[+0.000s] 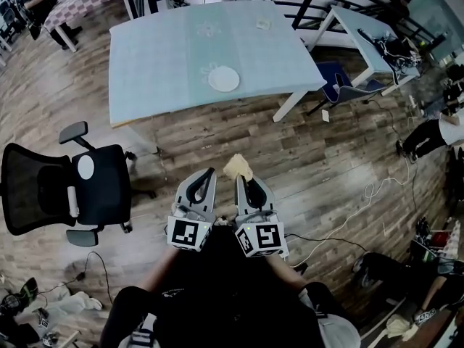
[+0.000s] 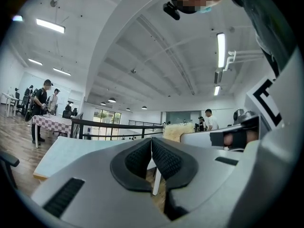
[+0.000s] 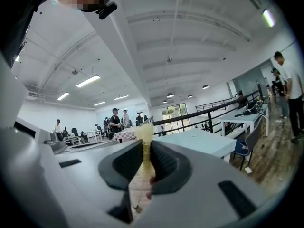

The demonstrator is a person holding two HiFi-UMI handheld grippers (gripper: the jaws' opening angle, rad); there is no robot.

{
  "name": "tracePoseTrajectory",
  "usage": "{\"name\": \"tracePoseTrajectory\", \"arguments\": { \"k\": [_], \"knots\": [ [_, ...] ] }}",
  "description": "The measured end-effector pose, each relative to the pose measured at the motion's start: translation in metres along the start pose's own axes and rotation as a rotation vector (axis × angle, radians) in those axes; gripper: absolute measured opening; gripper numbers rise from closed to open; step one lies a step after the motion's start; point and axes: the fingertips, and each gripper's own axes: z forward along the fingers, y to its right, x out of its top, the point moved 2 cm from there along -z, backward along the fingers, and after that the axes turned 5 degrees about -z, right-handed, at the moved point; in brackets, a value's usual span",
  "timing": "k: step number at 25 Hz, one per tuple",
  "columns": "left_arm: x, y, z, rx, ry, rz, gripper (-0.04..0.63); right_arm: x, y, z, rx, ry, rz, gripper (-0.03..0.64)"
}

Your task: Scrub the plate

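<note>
Plate (image 1: pixel 223 79), white, lying flat on table (image 1: pixel 159 64). Right gripper (image 3: pixel 145 156): jaws clamped on yellow sponge (image 3: pixel 144 133), which is mostly hidden between them. Left gripper (image 2: pixel 151 146): jaws pressed together.

sponge (image 1: pixel 238 167) half hidden, small table item (image 1: pixel 262 24) unclear
</note>
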Motion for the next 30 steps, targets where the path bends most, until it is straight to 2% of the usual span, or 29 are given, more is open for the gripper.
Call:
{"name": "tracePoseTrajectory", "arguments": {
  "k": [5, 16, 25, 30],
  "knots": [
    [0.014, -0.036, 0.036, -0.037, 0.001, -0.005, 0.014, 0.012, -0.006, 0.050, -0.008, 0.001, -0.016, 0.052],
    [0.031, -0.113, 0.100, -0.106, -0.012, 0.007, 0.014, 0.021, -0.011, 0.148, -0.085, -0.009, -0.036, 0.052],
    [0.039, -0.171, 0.121, -0.125, -0.019, -0.002, 0.014, 0.021, -0.032, 0.204, -0.104, -0.021, -0.055, 0.052],
    [0.041, -0.185, 0.131, -0.127, -0.027, -0.034, 0.014, 0.026, -0.028, 0.221, -0.123, -0.041, -0.068, 0.052]
  ]
}}
